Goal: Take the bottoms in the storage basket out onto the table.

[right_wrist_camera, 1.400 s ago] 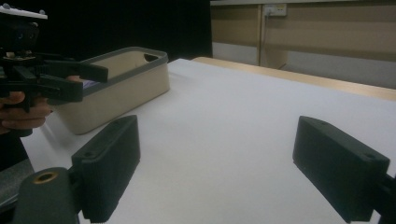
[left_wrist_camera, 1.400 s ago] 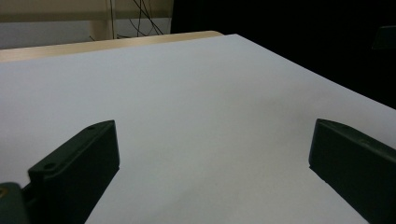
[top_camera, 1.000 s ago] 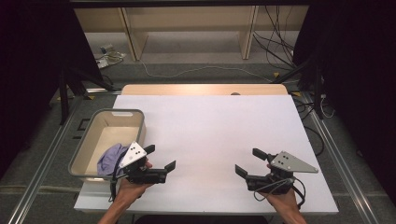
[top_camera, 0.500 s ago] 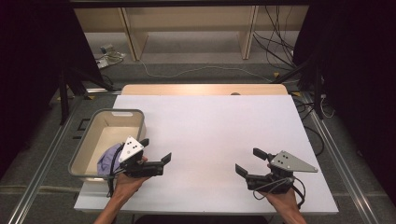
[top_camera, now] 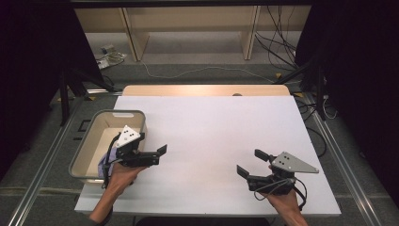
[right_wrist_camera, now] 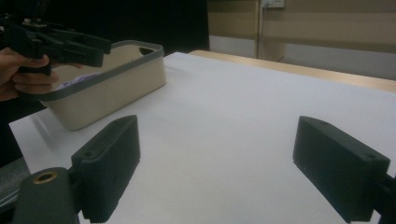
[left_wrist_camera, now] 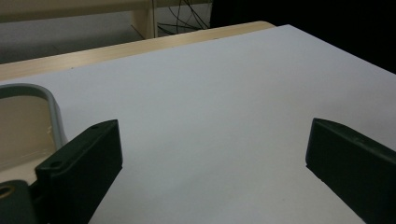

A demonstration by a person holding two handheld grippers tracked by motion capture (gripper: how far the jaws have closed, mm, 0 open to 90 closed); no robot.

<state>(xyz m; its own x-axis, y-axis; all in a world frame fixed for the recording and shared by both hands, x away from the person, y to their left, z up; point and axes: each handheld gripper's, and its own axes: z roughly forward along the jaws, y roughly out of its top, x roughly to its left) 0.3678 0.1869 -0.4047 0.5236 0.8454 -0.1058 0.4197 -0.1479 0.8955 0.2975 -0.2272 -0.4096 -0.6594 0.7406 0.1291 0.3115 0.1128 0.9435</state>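
My left gripper is held in a hand just right of a beige bin with a grey rim, at the table's left. Its jaws stand open over bare white tabletop, and the left gripper has nothing between them. A purple cloth lies in the bin's near end, partly hidden by the hand. My right gripper rests low at the front right, open and empty. The right gripper points across the table toward the bin, the cloth and the left gripper.
The white table top has a wooden strip along its far edge. Beyond it are floor cables and wooden shelf legs. Metal rails run along both sides of the table.
The left gripper has moved a little away from the person, along the bin's right side. The right gripper has stayed in place.
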